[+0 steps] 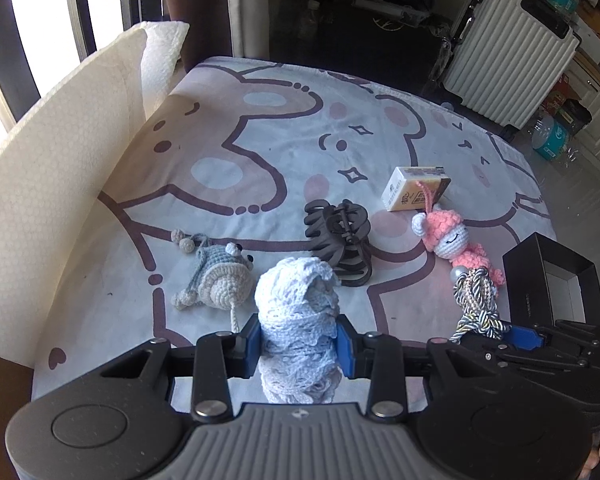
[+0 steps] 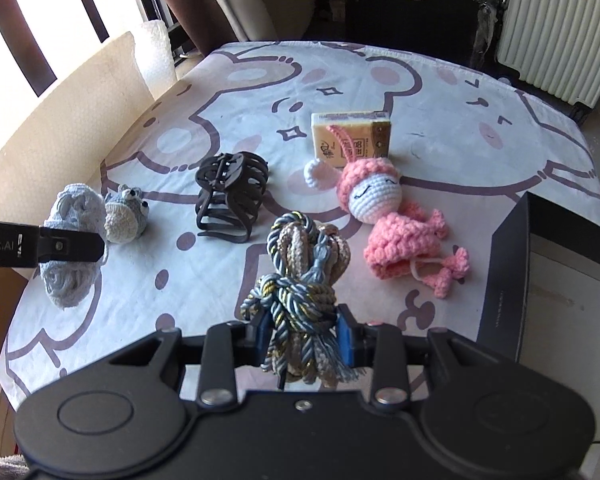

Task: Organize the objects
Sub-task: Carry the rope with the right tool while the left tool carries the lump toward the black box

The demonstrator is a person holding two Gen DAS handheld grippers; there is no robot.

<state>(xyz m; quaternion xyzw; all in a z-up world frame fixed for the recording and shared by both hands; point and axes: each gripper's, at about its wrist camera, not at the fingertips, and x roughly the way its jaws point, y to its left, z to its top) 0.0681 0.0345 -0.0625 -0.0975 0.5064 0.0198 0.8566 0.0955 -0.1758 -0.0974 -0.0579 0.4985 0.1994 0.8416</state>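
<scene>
My left gripper [image 1: 298,342] is shut on a pale blue crocheted lace roll [image 1: 298,312], held above the bear-print cloth; the roll also shows in the right wrist view [image 2: 74,240]. My right gripper [image 2: 303,340] is shut on a knotted bundle of blue, gold and beige cord [image 2: 306,272], also seen in the left wrist view [image 1: 476,300]. On the cloth lie a grey crocheted snail [image 1: 216,276], a black hair claw [image 1: 340,240], a pink crocheted doll [image 1: 456,244] and a yellow box [image 1: 416,190].
An open black box [image 2: 540,276] stands at the right edge of the table [image 2: 460,80]. A cream padded board [image 1: 56,184] and a paper towel roll [image 1: 160,64] stand along the left. A white ribbed suitcase [image 1: 508,56] stands beyond the table.
</scene>
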